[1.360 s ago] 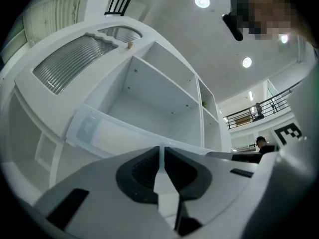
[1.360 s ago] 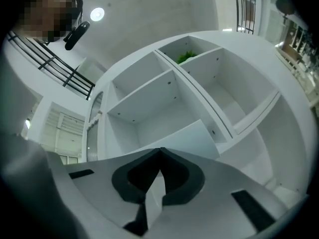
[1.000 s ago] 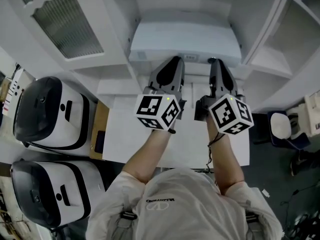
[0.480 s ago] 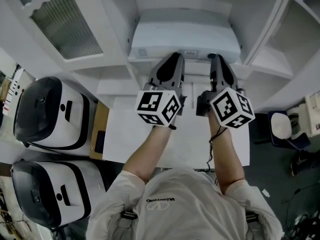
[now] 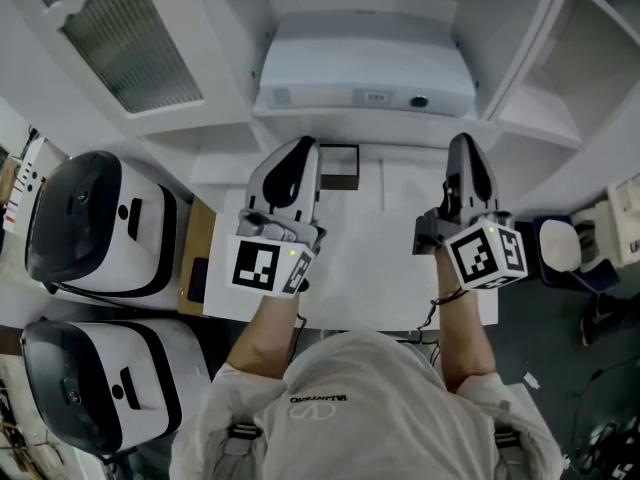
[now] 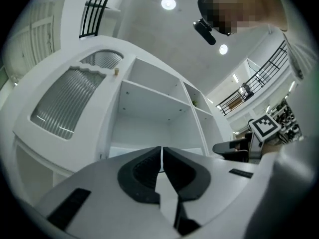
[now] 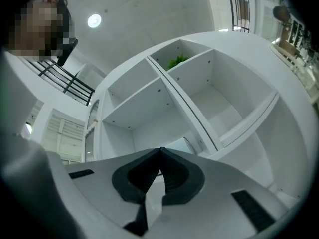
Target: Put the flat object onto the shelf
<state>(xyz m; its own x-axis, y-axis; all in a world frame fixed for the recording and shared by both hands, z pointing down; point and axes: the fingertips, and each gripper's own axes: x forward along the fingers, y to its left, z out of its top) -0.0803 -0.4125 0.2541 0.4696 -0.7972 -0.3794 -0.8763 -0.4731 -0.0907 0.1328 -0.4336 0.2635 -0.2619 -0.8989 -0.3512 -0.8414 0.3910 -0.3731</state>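
Observation:
The flat object (image 5: 365, 68), a white slab with a small label and a dark dot on its front edge, lies on the shelf (image 5: 300, 120) of the white cabinet at the top of the head view. My left gripper (image 5: 296, 148) is over the white table in front of it, apart from it. Its jaws (image 6: 162, 151) have just been closing and stand shut with nothing between them. My right gripper (image 5: 467, 144) is off to the right, also clear of the object, shut and empty (image 7: 160, 152).
Two white-and-black rounded machines (image 5: 95, 228) (image 5: 90, 388) stand at the left. A small dark-framed box (image 5: 338, 168) sits on the white table (image 5: 380, 268) between the grippers. A ribbed-glass door (image 5: 130, 43) is at upper left, open cabinet compartments (image 5: 590, 48) at right.
Both grippers have pulled back from the flat object's front edge towards the person and spread apart, the left one leftwards and rolled. The object stays on the shelf.

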